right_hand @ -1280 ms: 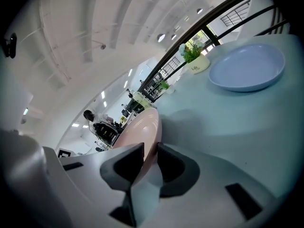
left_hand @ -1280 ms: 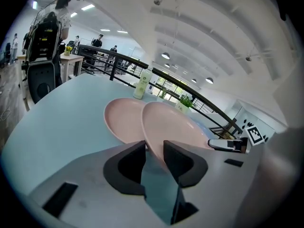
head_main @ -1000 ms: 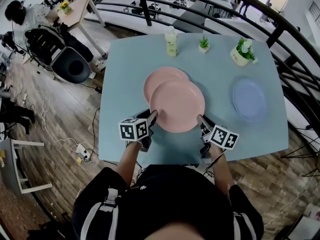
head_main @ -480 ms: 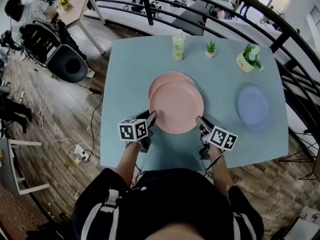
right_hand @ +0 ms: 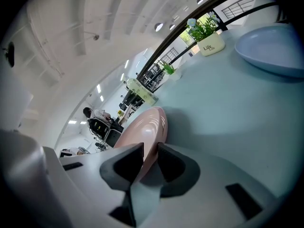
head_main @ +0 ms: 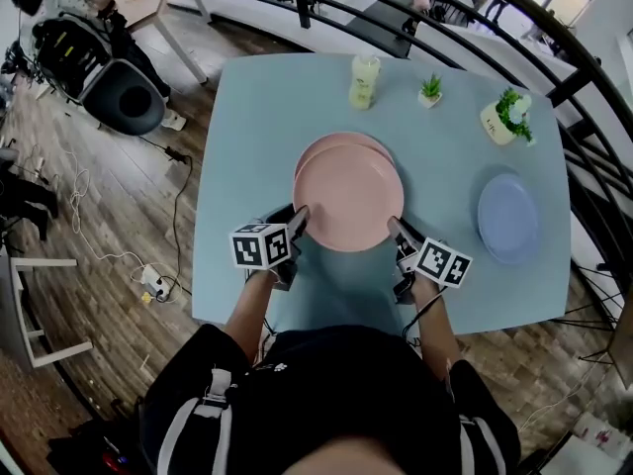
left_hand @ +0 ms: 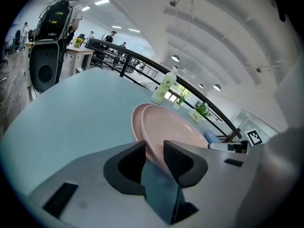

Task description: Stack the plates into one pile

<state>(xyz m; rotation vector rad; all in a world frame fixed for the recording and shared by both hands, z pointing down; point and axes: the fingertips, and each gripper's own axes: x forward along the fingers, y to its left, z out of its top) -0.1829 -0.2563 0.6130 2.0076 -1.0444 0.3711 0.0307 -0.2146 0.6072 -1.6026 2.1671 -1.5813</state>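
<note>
A pink plate [head_main: 348,198] hangs over the light blue table [head_main: 247,117], held by its two opposite rims. My left gripper [head_main: 298,216] is shut on its left rim [left_hand: 151,152]. My right gripper [head_main: 396,228] is shut on its right rim [right_hand: 148,146]. A second pink plate [head_main: 324,146] lies on the table under it, mostly covered, with only its far left edge [left_hand: 135,122] showing. A blue plate [head_main: 508,219] lies apart at the right, also seen in the right gripper view [right_hand: 273,49].
At the table's far edge stand a pale bottle [head_main: 363,80], a small potted plant [head_main: 430,91] and a bigger plant in a white pot [head_main: 506,117]. A dark railing [head_main: 554,28] curves behind the table. Office chairs [head_main: 109,67] stand at the far left.
The held pink plate has moved away from me and now sits almost squarely over the second pink plate. Both grippers moved with it.
</note>
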